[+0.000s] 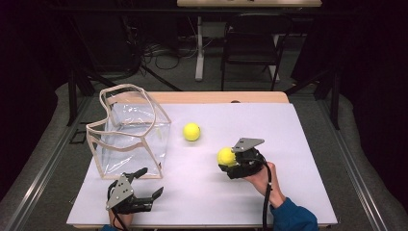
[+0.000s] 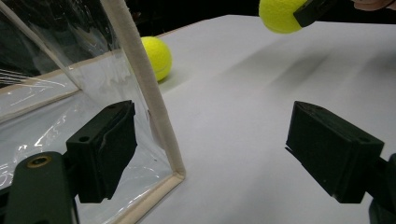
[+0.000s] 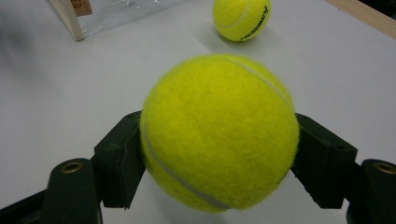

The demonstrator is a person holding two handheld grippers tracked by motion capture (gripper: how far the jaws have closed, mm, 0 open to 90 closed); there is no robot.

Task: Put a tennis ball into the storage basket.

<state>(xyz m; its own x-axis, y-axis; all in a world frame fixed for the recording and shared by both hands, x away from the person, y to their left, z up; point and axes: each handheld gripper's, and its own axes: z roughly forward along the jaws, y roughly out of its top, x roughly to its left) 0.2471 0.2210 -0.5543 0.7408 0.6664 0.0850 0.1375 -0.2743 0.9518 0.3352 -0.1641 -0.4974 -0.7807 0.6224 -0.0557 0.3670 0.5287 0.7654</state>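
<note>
One tennis ball [image 3: 219, 133] between right claw [image 3: 219, 158] jaws

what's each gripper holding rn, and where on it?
Right gripper is clamped on a tennis ball, pads on its two opposite sides. Left gripper is open, holding nothing.

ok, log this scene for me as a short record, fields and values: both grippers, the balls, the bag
right gripper: shut on held tennis ball
left gripper: open, nothing between the jaws, beside the bag's near corner
second tennis ball: loose on the white table, right of the bag
clear bag: upright, top open, nothing visible inside
</note>
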